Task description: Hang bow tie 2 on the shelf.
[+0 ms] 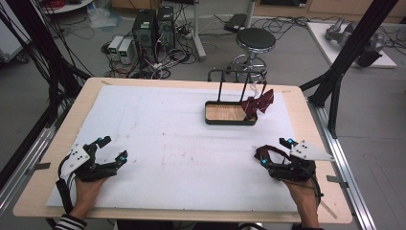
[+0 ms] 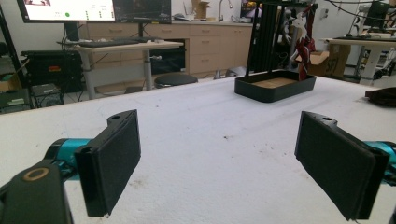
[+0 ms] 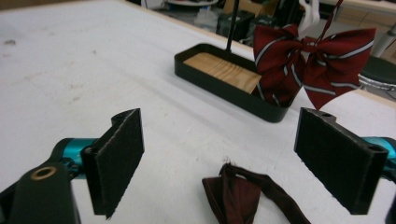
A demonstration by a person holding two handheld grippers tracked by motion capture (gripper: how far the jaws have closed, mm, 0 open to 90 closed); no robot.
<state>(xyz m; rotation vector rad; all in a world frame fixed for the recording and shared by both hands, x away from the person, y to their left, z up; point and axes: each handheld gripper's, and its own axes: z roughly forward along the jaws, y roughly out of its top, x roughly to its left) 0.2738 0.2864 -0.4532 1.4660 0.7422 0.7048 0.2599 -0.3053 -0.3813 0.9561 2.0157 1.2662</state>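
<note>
Black jaws of the right gripper [image 3: 219, 161] stand wide apart, low over the table [image 1: 158, 139], flanking a crumpled dark-red ribbon [image 3: 243, 193]. Left gripper [image 1: 111, 149] rests spread and empty at the table's near left edge

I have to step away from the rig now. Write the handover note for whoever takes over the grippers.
Left gripper: open, holding nothing, low over the white table cover at the near left.
Right gripper: open, jaws either side of the dark maroon fabric piece lying flat on the cover; not gripped.
Black tray with a wooden floor and upright wire rack: far centre-right of the table.
Done: one red striped bow tie hangs on the rack at the tray's right end.
Left: probably grip the maroon piece and hang it on the rack too.
</note>
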